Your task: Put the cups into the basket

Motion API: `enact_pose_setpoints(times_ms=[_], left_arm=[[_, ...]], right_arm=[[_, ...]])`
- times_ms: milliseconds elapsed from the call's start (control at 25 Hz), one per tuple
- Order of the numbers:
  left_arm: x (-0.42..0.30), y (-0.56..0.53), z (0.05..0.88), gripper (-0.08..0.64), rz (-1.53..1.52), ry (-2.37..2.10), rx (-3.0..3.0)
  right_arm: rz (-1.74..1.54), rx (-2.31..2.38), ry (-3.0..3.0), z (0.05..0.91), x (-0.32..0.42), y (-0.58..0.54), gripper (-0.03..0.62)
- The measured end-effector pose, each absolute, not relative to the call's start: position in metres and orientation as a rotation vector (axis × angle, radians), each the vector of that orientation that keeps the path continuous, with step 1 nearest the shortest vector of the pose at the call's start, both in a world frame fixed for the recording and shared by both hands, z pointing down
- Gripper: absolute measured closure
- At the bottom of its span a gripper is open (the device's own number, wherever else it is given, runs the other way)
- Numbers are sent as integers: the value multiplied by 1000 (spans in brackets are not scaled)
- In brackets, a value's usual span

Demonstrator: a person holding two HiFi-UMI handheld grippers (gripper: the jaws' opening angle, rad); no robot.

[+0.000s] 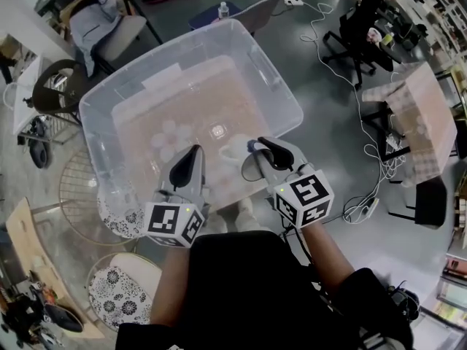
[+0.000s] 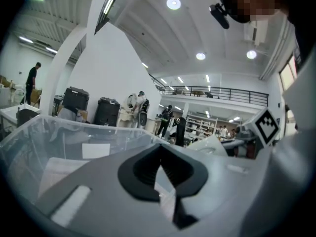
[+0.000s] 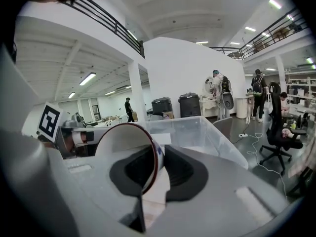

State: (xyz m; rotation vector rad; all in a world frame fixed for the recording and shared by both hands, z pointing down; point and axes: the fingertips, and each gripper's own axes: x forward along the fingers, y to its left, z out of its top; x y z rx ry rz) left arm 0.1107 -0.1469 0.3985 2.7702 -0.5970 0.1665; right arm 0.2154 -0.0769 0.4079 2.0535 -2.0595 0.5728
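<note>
The right gripper point(image 1: 255, 146), jaws narrowed onto the rim of a white cup point(image 1: 232, 154), holds it over the clear basket point(image 1: 109, 97) at five o'clock, seemingly for release inside, while the left gripper point(image 1: 191, 153) hovers pinched together and empty at six o'clock.

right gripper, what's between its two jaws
The wall of a white, dark-rimmed cup. The right gripper is shut on it at the rim. This shows in the right gripper view, with the clear plastic bin beyond.
</note>
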Motion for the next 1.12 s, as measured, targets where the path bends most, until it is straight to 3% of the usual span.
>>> enact_pose_setpoints(times_ms=[640, 1120], left_arm=[[74, -173, 400, 555, 180, -739, 2758], [48, -192, 405, 555, 177, -822, 2719]], right_arm=[[536, 1974, -2117, 380, 224, -174, 535], [720, 1809, -2035, 442, 223, -231, 535]])
